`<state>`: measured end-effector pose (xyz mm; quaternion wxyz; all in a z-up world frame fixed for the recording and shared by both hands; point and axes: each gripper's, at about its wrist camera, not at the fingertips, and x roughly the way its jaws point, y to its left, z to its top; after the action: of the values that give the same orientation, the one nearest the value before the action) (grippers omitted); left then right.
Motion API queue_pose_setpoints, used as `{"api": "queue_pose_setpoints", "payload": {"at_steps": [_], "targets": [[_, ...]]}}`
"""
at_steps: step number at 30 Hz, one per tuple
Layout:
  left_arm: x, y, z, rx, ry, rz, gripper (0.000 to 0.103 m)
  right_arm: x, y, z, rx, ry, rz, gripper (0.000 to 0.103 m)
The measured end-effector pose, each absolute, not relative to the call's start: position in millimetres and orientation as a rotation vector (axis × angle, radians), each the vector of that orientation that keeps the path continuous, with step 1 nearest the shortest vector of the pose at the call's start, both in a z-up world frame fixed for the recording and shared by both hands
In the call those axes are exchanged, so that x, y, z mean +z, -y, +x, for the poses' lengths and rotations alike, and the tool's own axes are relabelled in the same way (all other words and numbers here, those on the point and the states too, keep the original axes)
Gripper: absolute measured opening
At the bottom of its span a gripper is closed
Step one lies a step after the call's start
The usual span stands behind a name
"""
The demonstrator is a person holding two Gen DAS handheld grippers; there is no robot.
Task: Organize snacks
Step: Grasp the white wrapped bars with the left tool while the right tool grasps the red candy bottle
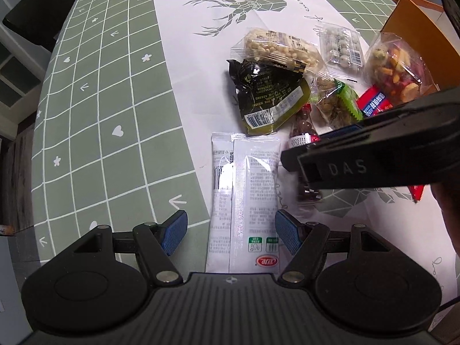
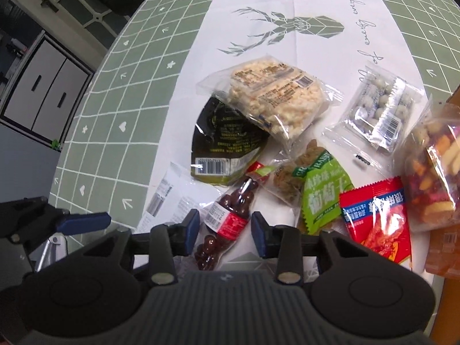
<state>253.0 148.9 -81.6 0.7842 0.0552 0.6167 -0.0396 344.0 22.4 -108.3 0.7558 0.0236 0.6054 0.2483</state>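
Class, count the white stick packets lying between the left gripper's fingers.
2. One white stick packet lies on the left, and the second packet lies on the right, overlapping its edge. More could be hidden underneath.

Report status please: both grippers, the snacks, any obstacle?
Left gripper open over white sachets. Right gripper open around bottle-shaped candy pack. Snacks crowded together; green raisin pack close beside.
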Motion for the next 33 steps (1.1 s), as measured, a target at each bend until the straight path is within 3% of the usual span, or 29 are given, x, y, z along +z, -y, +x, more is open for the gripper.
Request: {"api": "queue_pose_setpoints", "payload": {"at_steps": [18,21,25,33], "targets": [[-103.9,-136.0,242.7,-0.019,-1.156,0.104,0.088,-105.7,18.8,310.9,0.668,-1.299,-0.179,0.029],[-104.8,-138.6,236.4,0.010,-1.141,0.010,0.081,-105.5,19.8,303.9,0.685,-1.273,-0.218,0.029],[-101.8,-135.3,229.2,0.062,-1.126,-0.033,0.061,-105.1,18.6,297.5,0.684,-1.262,-0.257,0.029],[-100.6,-111.2,199.2,0.053,-1.153,0.000,0.058,-105.9,24.0,272.0,0.716,-1.252,-0.348,0.029]]}}
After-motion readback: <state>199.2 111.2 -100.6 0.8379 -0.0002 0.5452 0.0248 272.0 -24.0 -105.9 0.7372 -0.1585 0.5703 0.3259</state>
